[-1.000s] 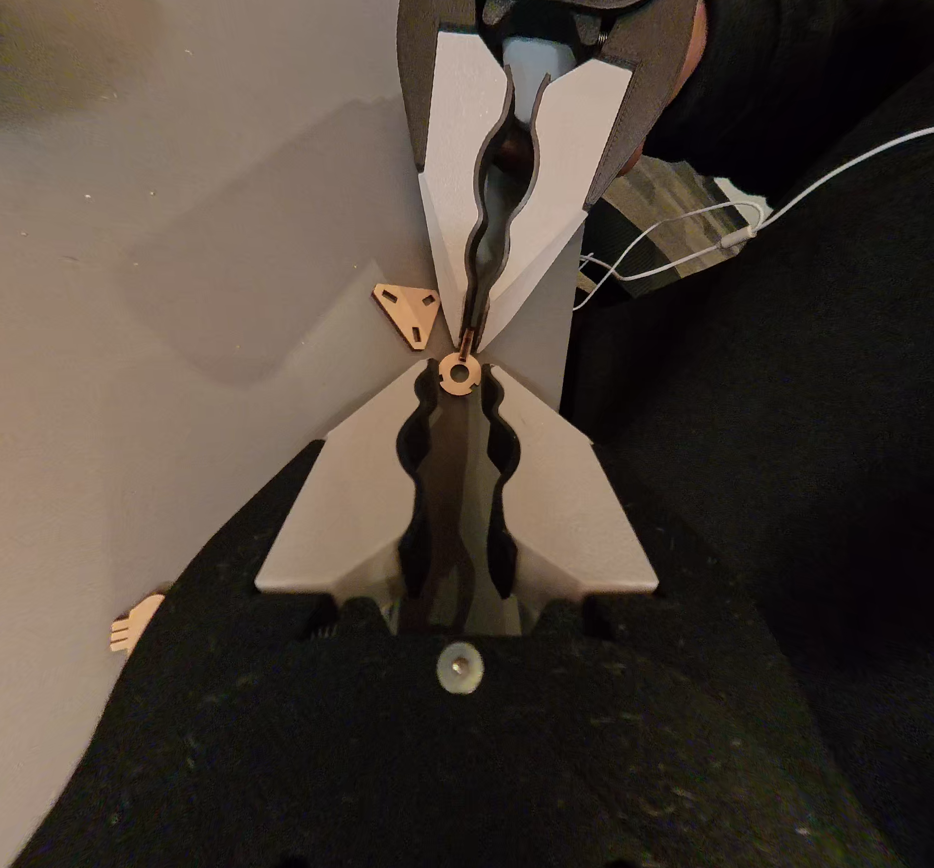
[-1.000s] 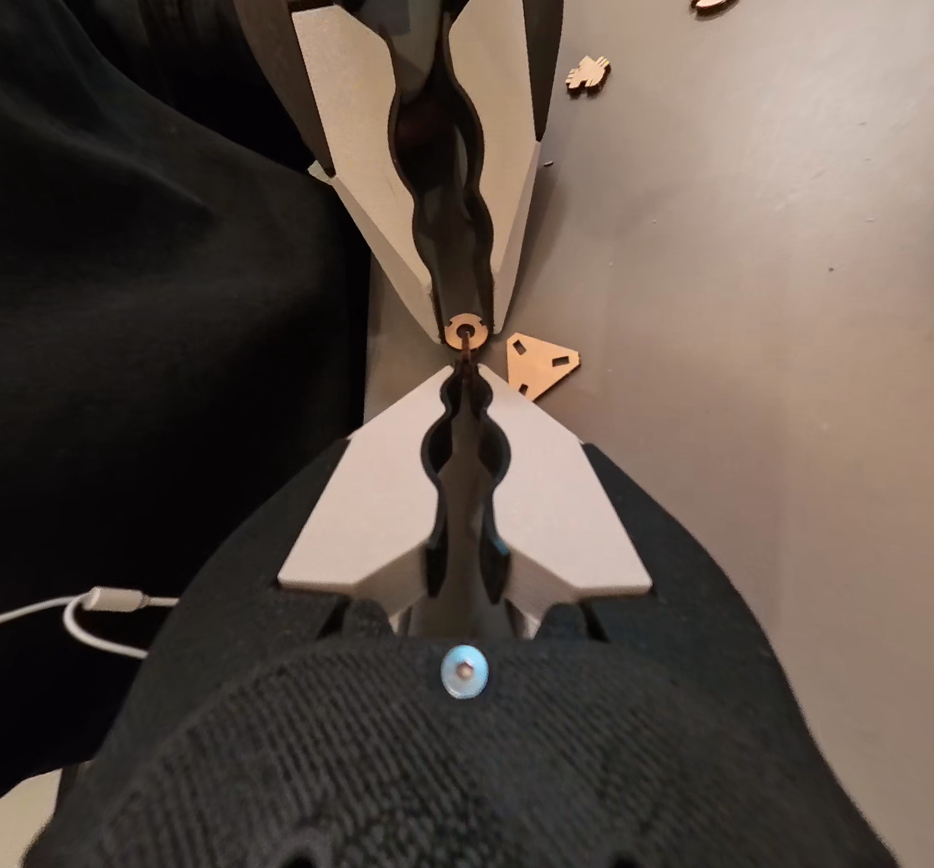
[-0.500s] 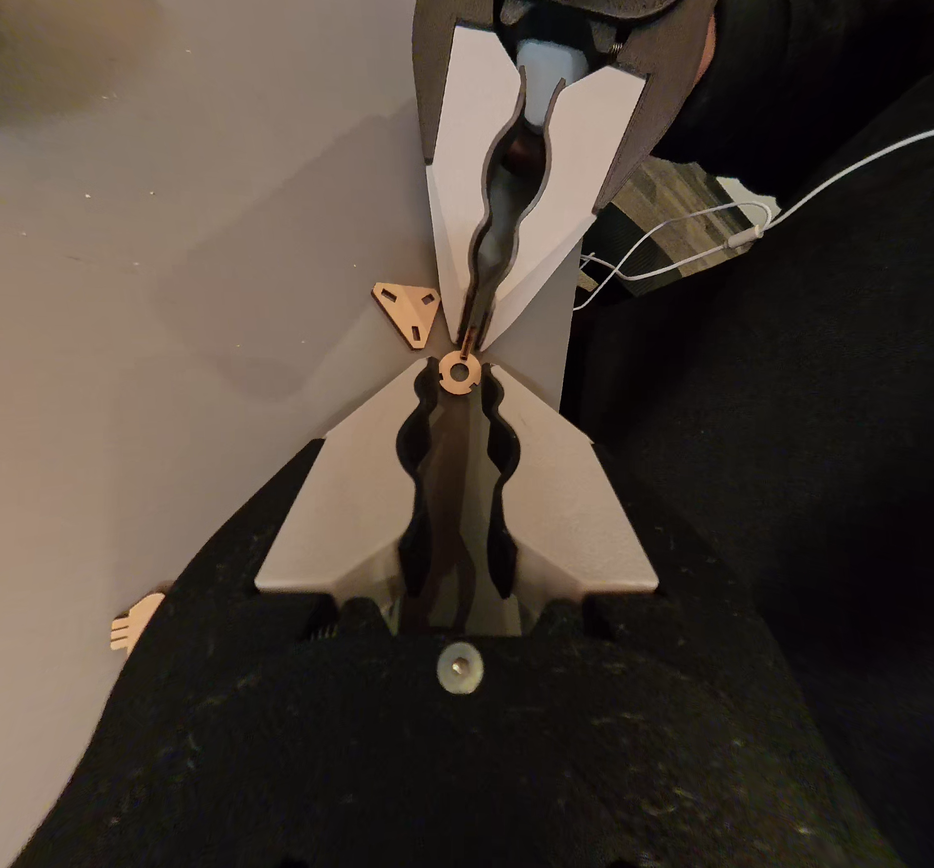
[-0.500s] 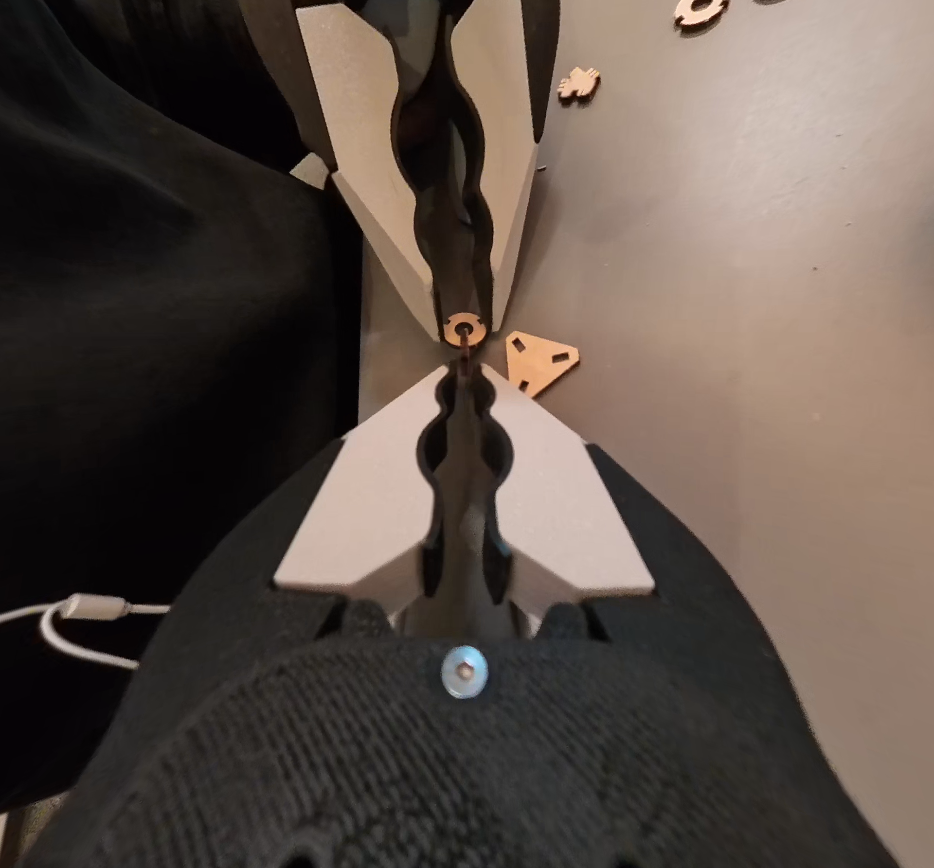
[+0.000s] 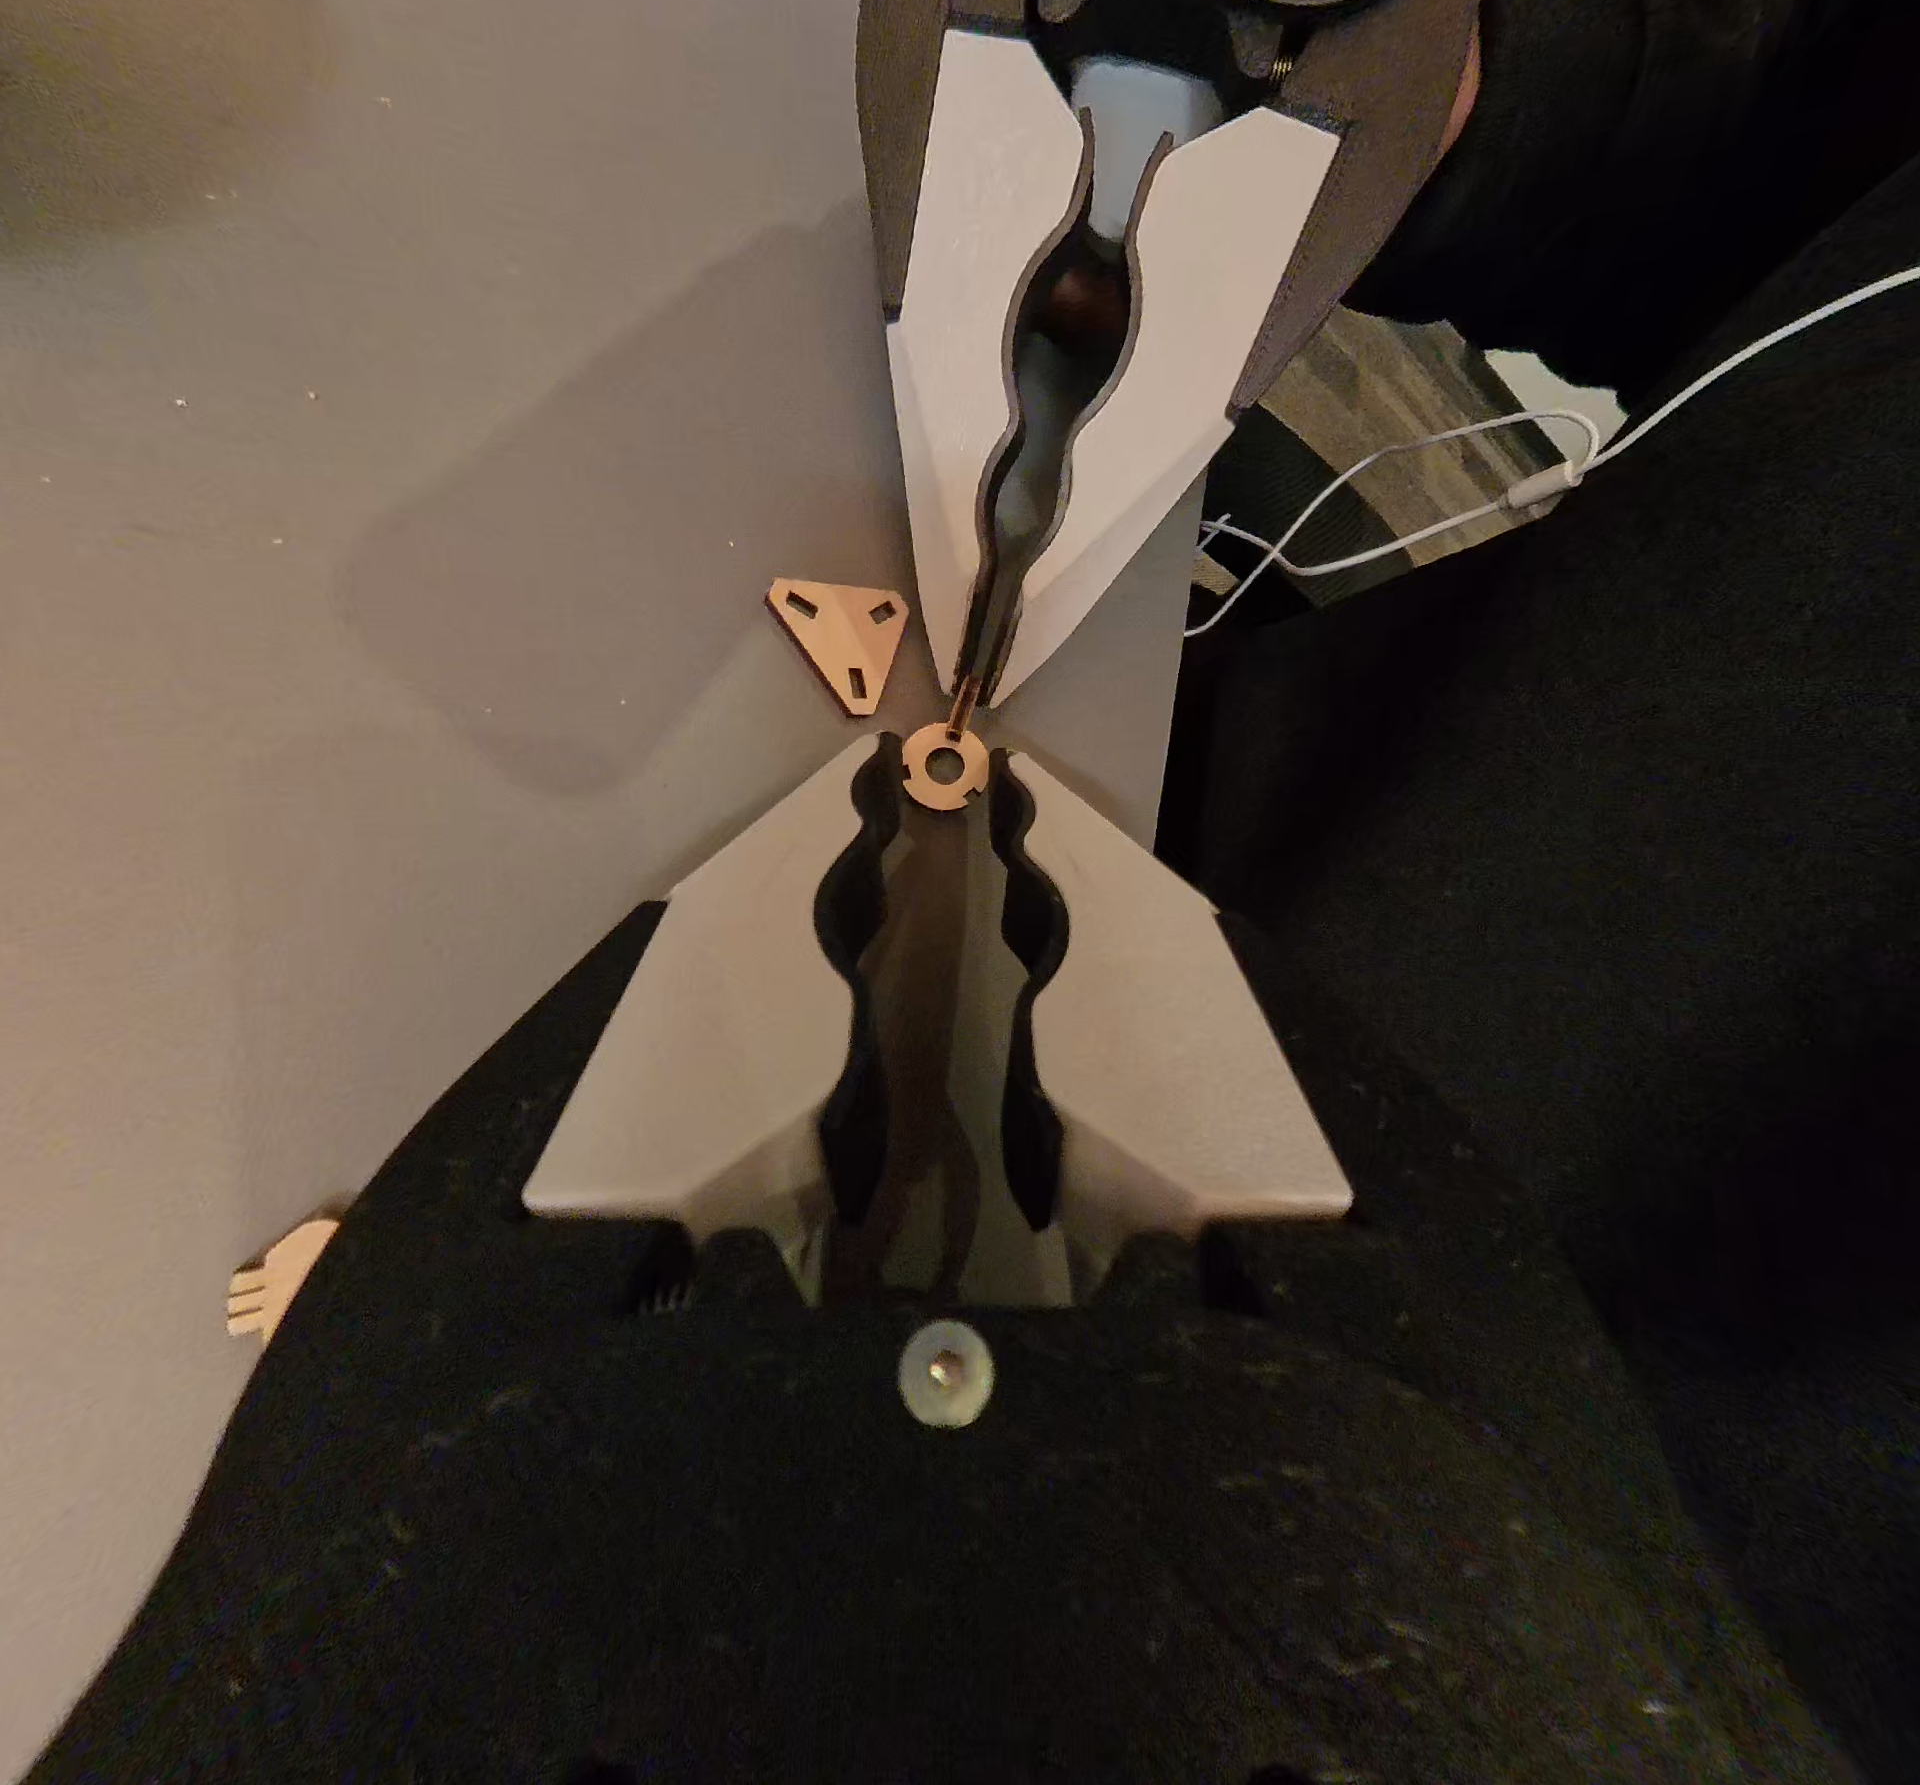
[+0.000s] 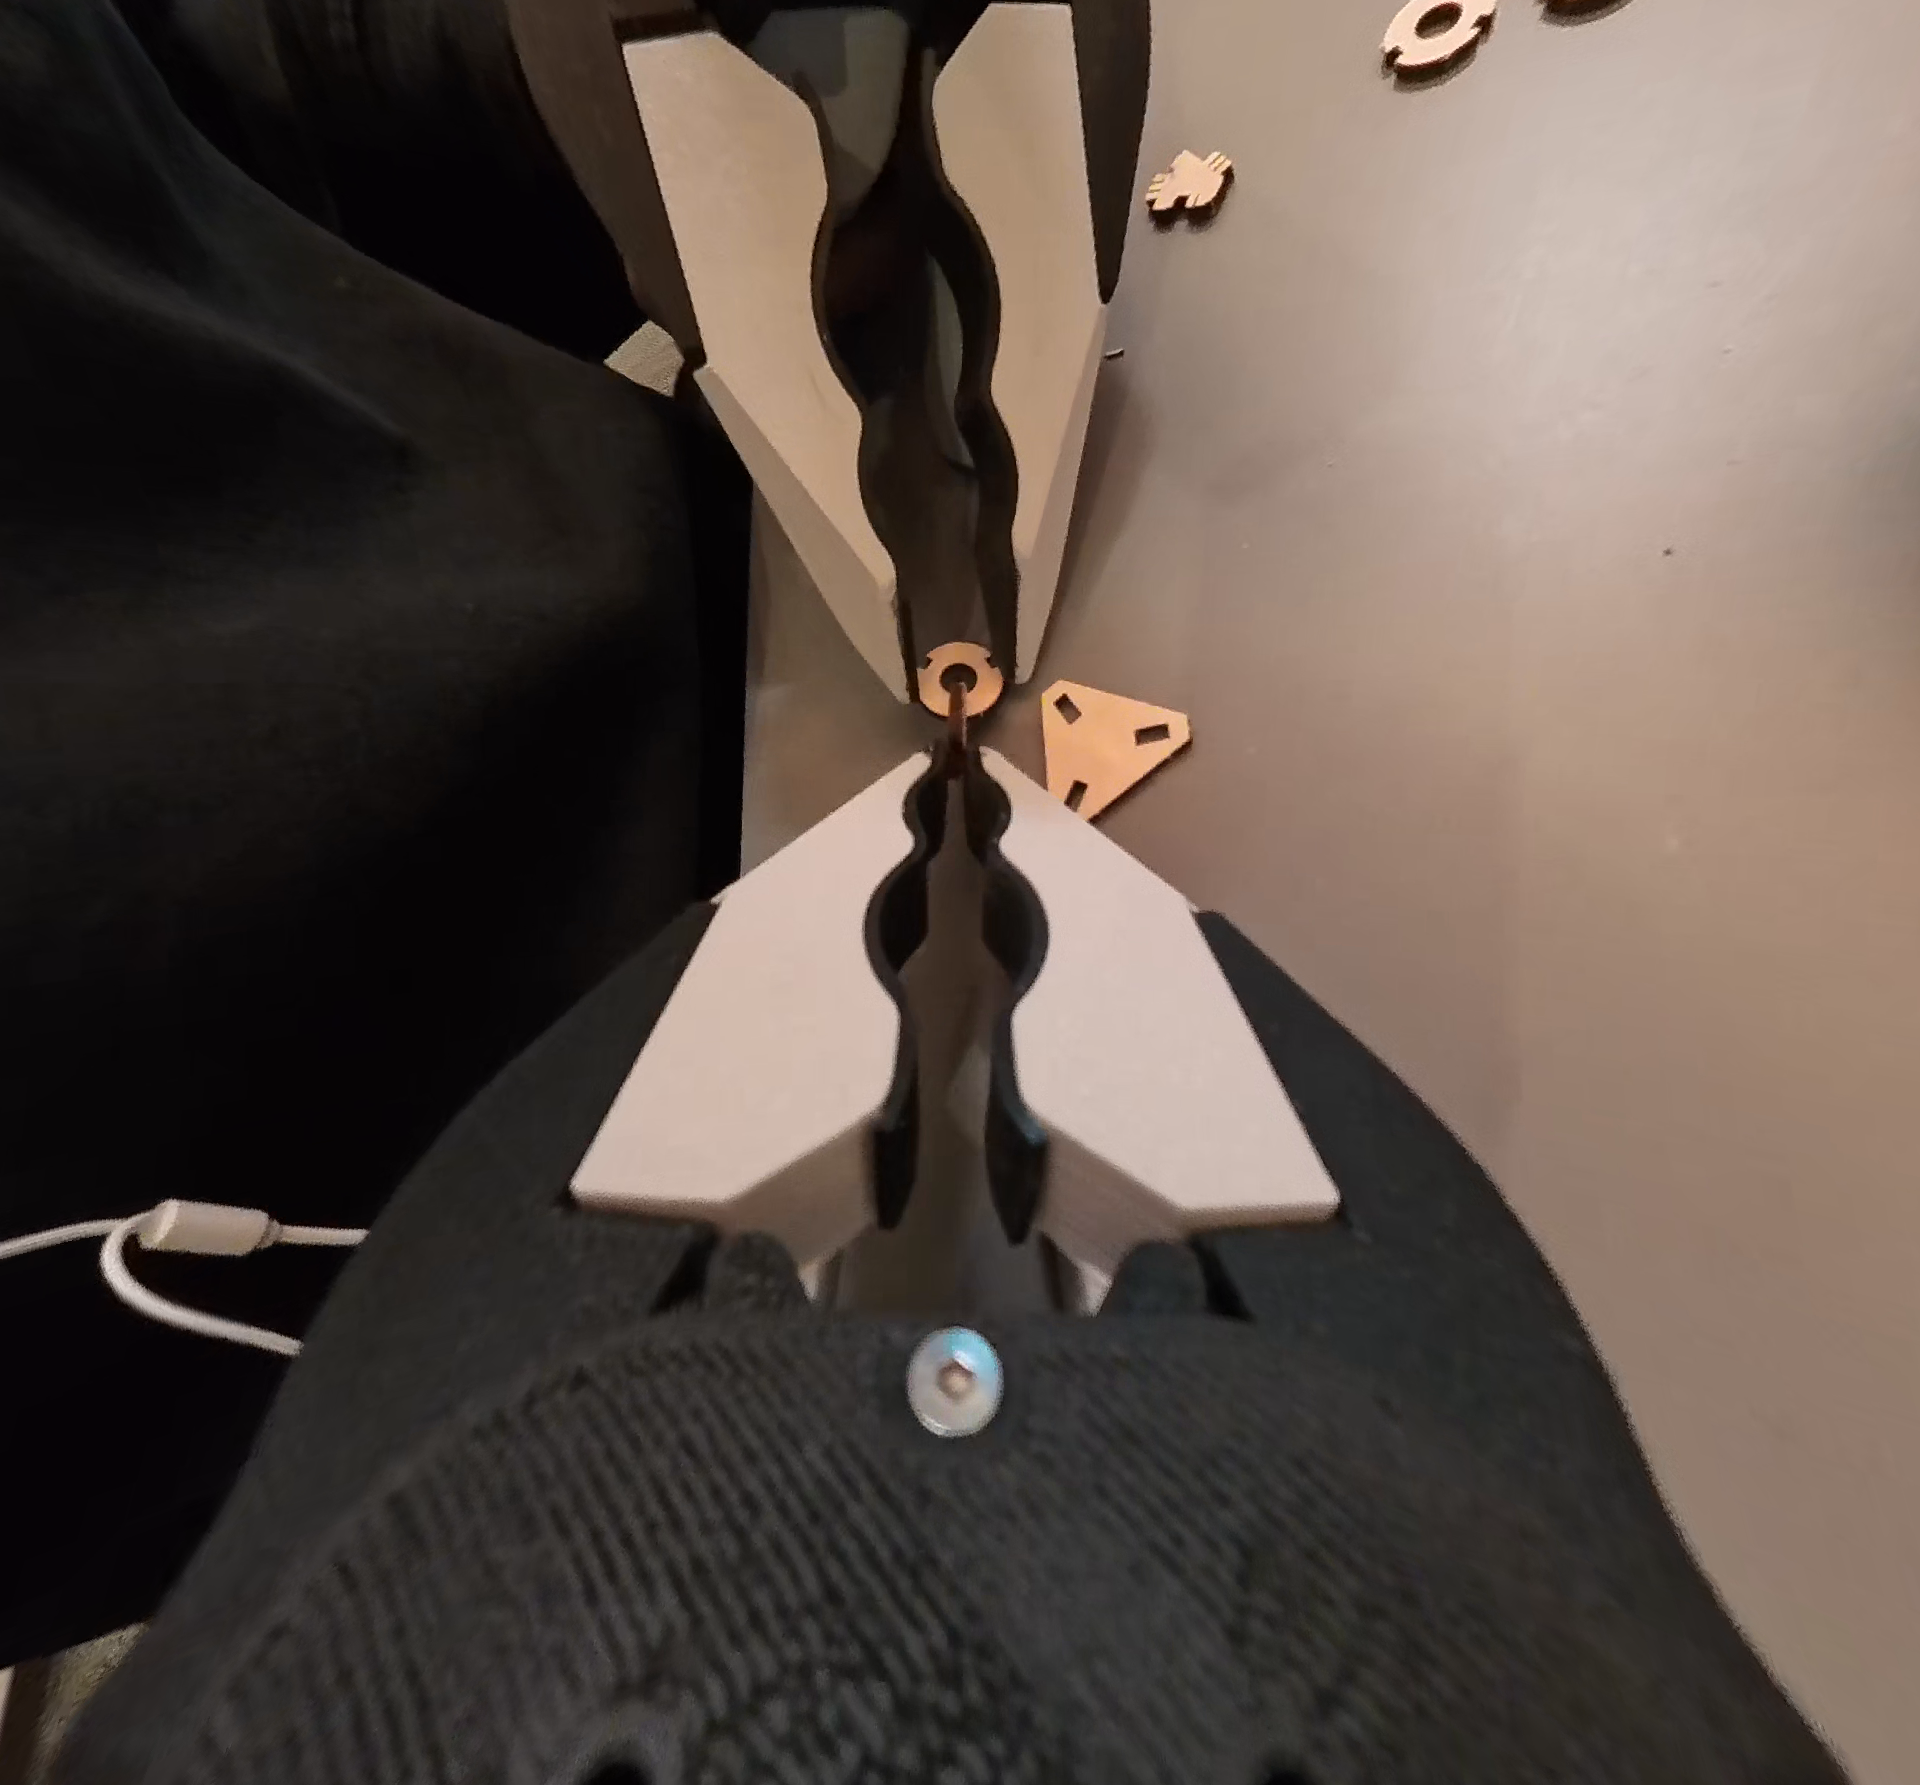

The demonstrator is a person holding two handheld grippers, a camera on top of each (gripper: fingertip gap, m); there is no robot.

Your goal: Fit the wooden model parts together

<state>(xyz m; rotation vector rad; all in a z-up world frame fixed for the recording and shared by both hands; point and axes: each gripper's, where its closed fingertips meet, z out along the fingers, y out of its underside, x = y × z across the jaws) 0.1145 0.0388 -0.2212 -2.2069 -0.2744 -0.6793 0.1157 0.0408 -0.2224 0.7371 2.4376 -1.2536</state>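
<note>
Two grippers: meet tip to tip over the grey table (image 5: 416, 385).
Left gripper (image 5: 943, 771): clamped on a notched wooden ring (image 5: 943, 771).
Right gripper (image 6: 954, 759): pinched on a thin wooden strip (image 5: 962, 699) slotted into the ring's notch.
Nearby: triangular slotted plate (image 5: 840, 632) just beside; two more rings (image 6: 1439, 26), comb-shaped piece (image 6: 1190, 182) well apart.

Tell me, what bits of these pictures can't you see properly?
- Thin wooden strip, left wrist view: most of it is hidden inside the right gripper.
- Comb-shaped wooden piece, left wrist view: the left gripper's black body covers part of it.
- Round notched ring, right wrist view: the strip crosses its hole.
- White cable, right wrist view: cut off by the left edge.
</note>
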